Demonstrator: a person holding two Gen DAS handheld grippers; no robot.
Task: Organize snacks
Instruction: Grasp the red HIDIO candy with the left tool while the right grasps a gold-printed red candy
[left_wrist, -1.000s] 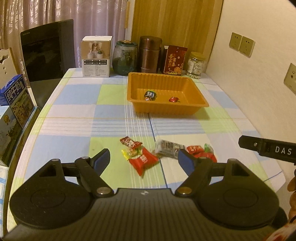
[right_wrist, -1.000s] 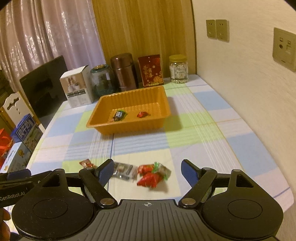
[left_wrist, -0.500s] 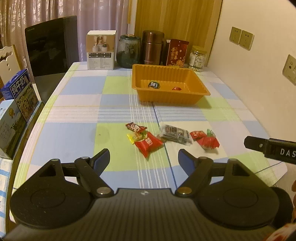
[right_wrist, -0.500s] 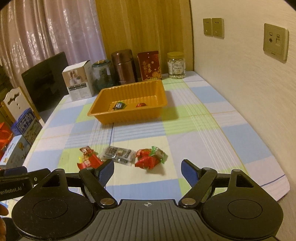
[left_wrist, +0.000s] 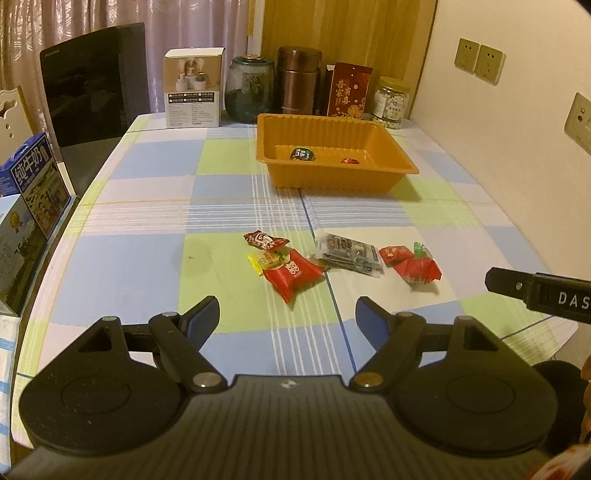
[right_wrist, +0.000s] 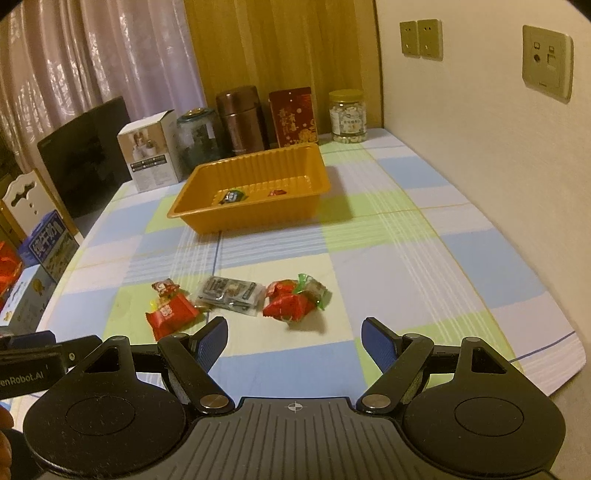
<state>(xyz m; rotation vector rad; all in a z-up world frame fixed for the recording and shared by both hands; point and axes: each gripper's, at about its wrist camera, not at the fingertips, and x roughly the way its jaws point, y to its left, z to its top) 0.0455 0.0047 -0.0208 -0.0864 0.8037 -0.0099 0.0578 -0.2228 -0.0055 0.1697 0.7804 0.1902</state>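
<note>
An orange tray sits mid-table holding a dark round candy and a small red candy. Several wrapped snacks lie loose on the cloth in front of me: a big red packet, a small red one, a clear dark packet, and red and green candies. My left gripper is open and empty, just short of the red packet. My right gripper is open and empty, just short of the red candies.
A white box, a dark jar, a brown canister, a red box and a glass jar line the back edge. Milk cartons and a dark chair stand at the left. A wall runs along the right.
Both grippers have pulled back from the tray, toward the near edge of the table, so the loose snacks now lie further ahead. Both stay open. No snack has moved.
</note>
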